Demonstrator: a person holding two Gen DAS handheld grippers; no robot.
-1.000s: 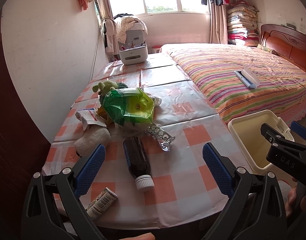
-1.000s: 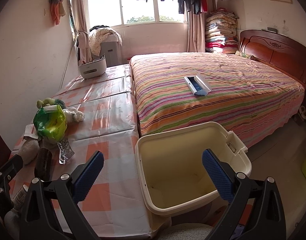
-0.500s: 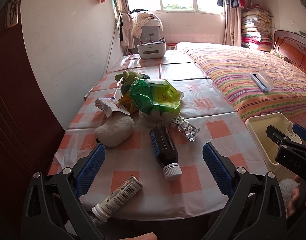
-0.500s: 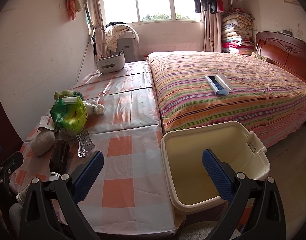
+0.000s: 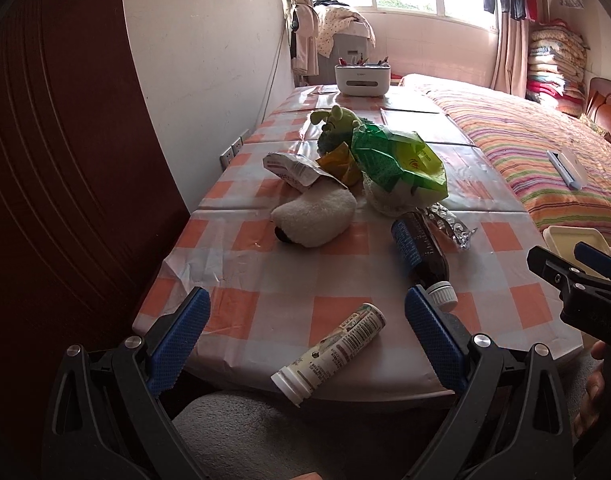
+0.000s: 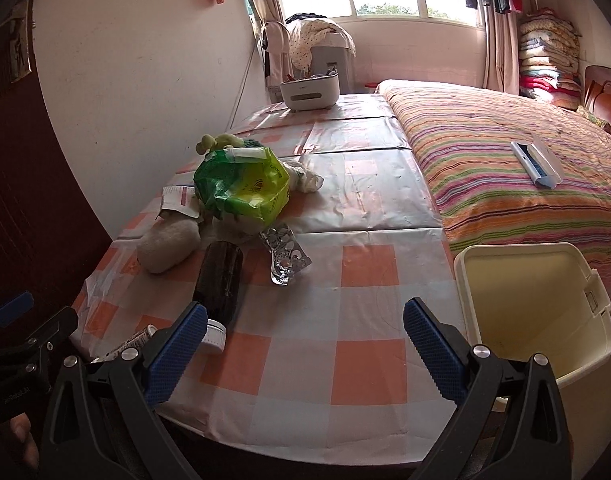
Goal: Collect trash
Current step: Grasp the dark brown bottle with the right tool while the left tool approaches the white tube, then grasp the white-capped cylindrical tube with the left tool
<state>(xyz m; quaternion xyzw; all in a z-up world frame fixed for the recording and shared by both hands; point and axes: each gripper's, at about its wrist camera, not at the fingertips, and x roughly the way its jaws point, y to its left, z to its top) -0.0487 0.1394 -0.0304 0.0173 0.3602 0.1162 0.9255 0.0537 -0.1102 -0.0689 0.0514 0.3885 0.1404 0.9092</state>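
Note:
A white tube with a printed label (image 5: 332, 351) lies near the front edge of the checked table (image 5: 265, 280). Behind it rests a dark bottle with a white cap (image 5: 422, 252), also the dark bottle (image 6: 220, 278) in the right wrist view. A crumpled foil blister pack (image 6: 283, 256) lies beside it, and a green plastic bag (image 5: 397, 164) sits further back on a pile. My left gripper (image 5: 305, 328) is open just short of the tube, holding nothing. My right gripper (image 6: 305, 344) is open over the table's front, left of the cream bin (image 6: 537, 312).
A white plush toy (image 5: 313, 218), a green plush toy (image 5: 335, 118) and a torn paper packet (image 5: 291, 168) lie by the bag. A white organiser box (image 5: 362, 80) stands at the table's far end. A striped bed (image 6: 505, 168) flanks the right; a dark wooden door (image 5: 45, 160) stands left.
Both grippers have swung left. The tube has come to the middle between my left fingers, and the bin has slid toward the right edge in both views. Both stay open.

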